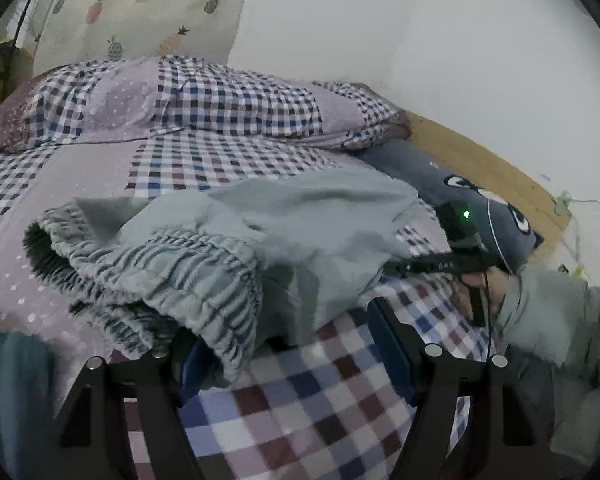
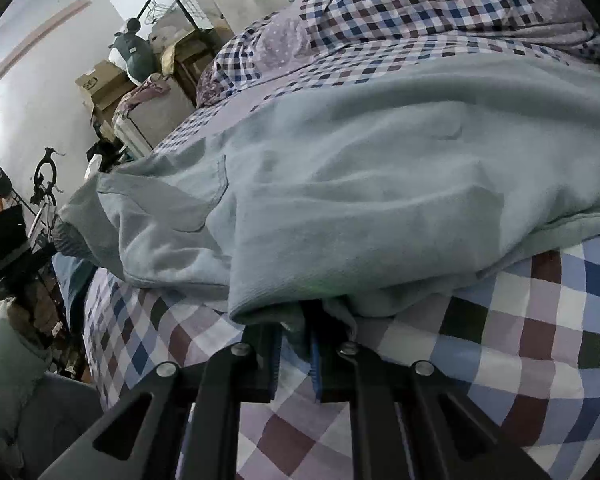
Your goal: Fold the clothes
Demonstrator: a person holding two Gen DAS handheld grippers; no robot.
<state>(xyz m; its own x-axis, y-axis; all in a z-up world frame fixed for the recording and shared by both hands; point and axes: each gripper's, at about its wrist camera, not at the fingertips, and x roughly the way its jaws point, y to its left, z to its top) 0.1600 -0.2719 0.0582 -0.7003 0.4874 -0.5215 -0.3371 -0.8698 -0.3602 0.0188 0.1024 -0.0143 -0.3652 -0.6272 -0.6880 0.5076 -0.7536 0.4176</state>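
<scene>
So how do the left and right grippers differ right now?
The left gripper stands wide open; the right gripper is shut. The left has only the pale green garment's ribbed waistband draped over one finger; the right pinches its edge. Both sit low over the checked bedspread.

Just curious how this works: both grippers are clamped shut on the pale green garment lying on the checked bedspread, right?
Not quite. Only the right gripper is clamped shut on the pale green garment. The left gripper stands open, its jaws wide apart with the garment's gathered waistband between them, as the left wrist view shows. The checked bedspread part is right.
</scene>
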